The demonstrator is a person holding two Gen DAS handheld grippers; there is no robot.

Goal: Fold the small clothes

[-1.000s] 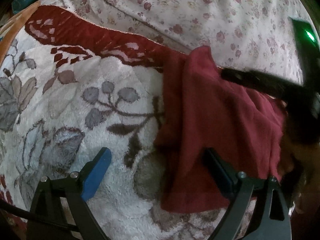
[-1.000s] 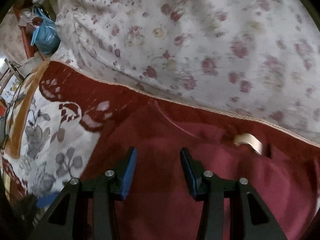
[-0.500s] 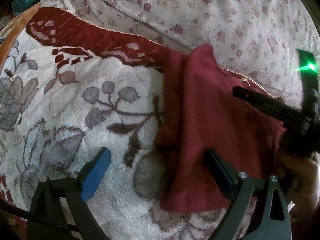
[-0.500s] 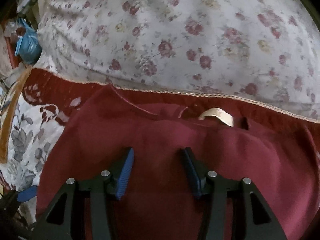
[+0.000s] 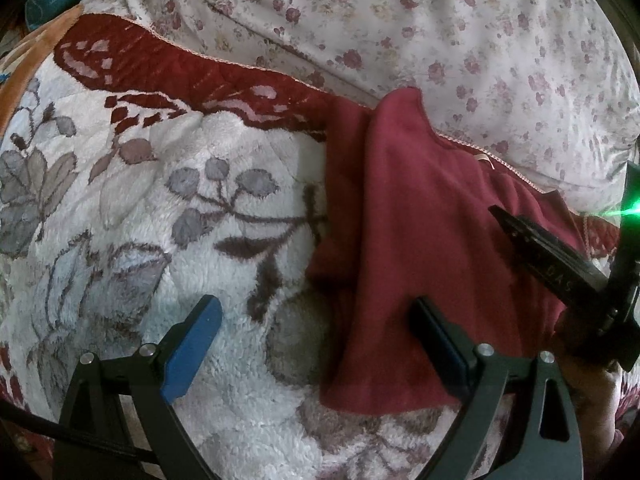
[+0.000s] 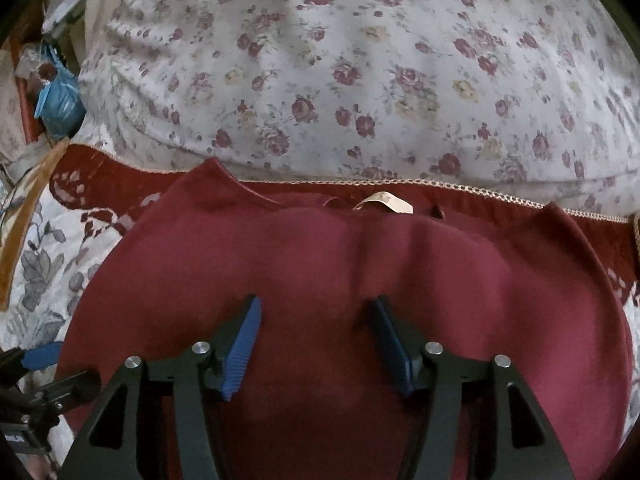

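Observation:
A small dark red garment (image 5: 432, 240) (image 6: 320, 264) lies on a fluffy white blanket with grey leaf patterns (image 5: 160, 216). A beige label (image 6: 386, 202) shows at its neckline. My left gripper (image 5: 316, 320) hovers open over the garment's left edge, one blue pad above the blanket and the other above the cloth. My right gripper (image 6: 316, 316) hangs over the middle of the garment with its jaws opening and nothing pinched between the pads. In the left wrist view the right gripper (image 5: 552, 264) shows as a black bar at the right edge, with a green light.
A white cover with red roses (image 6: 360, 72) bulges behind the garment. The blanket has a dark red border (image 5: 168, 64). A blue bag (image 6: 58, 104) and clutter sit at the far left, beyond an orange trim (image 6: 24, 232).
My right gripper has slid to the right across the garment and its jaws have widened. The neckline label has come into fuller view. My left gripper has kept still.

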